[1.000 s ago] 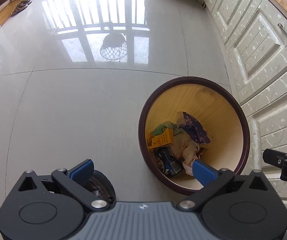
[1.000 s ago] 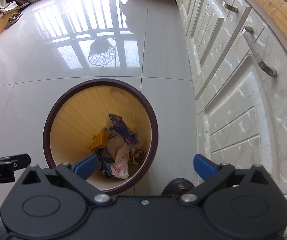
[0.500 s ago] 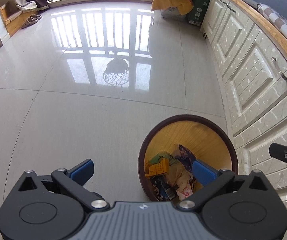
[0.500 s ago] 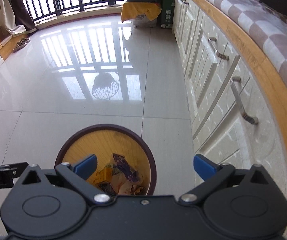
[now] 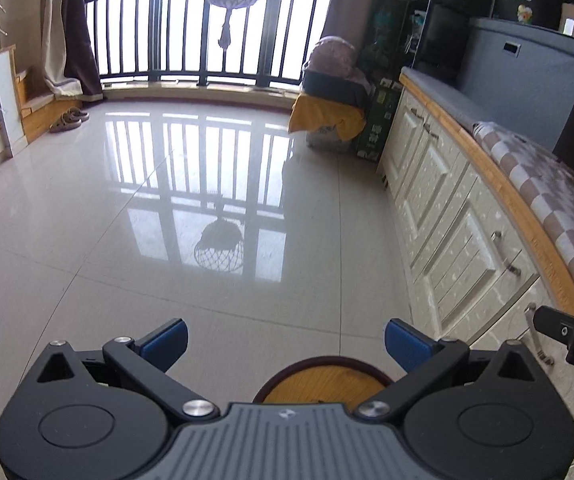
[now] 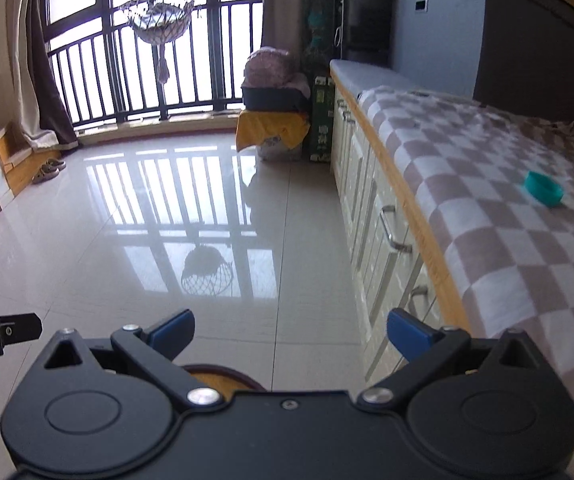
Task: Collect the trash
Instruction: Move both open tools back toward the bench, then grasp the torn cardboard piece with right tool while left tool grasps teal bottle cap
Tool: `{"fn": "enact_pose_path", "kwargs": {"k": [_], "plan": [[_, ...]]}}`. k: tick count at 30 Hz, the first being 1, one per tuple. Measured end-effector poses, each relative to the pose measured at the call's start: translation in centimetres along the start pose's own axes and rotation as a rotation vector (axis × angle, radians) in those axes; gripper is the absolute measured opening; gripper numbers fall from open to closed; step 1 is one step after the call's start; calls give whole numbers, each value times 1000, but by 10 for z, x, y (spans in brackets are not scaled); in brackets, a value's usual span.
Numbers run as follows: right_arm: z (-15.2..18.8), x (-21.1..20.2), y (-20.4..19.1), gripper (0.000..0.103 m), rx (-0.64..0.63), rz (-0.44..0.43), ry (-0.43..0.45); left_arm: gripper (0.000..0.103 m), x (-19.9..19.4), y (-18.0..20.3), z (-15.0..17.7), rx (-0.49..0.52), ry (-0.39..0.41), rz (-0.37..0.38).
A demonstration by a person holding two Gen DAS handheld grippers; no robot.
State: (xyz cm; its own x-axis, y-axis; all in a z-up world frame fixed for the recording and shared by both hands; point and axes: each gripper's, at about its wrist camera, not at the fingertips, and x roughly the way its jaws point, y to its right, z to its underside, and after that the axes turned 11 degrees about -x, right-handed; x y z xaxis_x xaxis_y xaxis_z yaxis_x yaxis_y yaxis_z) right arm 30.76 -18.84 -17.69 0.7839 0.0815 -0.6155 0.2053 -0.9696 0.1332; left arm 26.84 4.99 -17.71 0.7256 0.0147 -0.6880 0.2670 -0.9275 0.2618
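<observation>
Low at the bottom centre of the left wrist view, a round waste bin (image 5: 323,376) with a dark brown rim and pale wooden inside peeks out from behind the gripper body; its contents are hidden. A sliver of the same rim shows at the bottom edge of the right wrist view, left of centre. The left gripper (image 5: 285,340) hangs above it with jaws spread wide and nothing between the blue pads. The right gripper (image 6: 291,332) likewise has its jaws fully apart and empty. Each tool's black tip pokes into the other's frame: the right one at the lower right of the left view, the left one at the lower left of the right view. A glossy tiled floor (image 5: 167,208) fills the middle of both frames, mirroring the balcony railing (image 5: 191,40) and a hanging net basket (image 6: 163,20) at the top. Cream cabinets (image 5: 447,216) run along the right side, topped by a tabletop under a checked cloth (image 6: 487,208), on which a teal ring-shaped object (image 6: 545,189) lies at right. A pair of shoes (image 5: 69,118) sits at upper left.
</observation>
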Motion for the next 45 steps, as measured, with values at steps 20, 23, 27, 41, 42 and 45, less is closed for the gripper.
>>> {"fn": "enact_pose_path", "kwargs": {"k": [20, 23, 27, 41, 42, 45], "plan": [[-63, -77, 160, 103, 38, 288, 330, 103, -43, 162, -17, 166, 341, 299], [-61, -69, 191, 103, 65, 343, 326, 103, -39, 190, -14, 200, 359, 340], [-61, -56, 231, 103, 91, 387, 334, 103, -27, 231, -12, 230, 357, 394], [-26, -1, 336, 103, 259, 431, 294, 103, 37, 355, 18, 424, 209, 565], [-22, 6, 341, 103, 274, 416, 277, 103, 43, 362, 21, 441, 200, 572], [-10, 29, 356, 103, 319, 371, 222, 103, 55, 379, 29, 508, 204, 606]]}}
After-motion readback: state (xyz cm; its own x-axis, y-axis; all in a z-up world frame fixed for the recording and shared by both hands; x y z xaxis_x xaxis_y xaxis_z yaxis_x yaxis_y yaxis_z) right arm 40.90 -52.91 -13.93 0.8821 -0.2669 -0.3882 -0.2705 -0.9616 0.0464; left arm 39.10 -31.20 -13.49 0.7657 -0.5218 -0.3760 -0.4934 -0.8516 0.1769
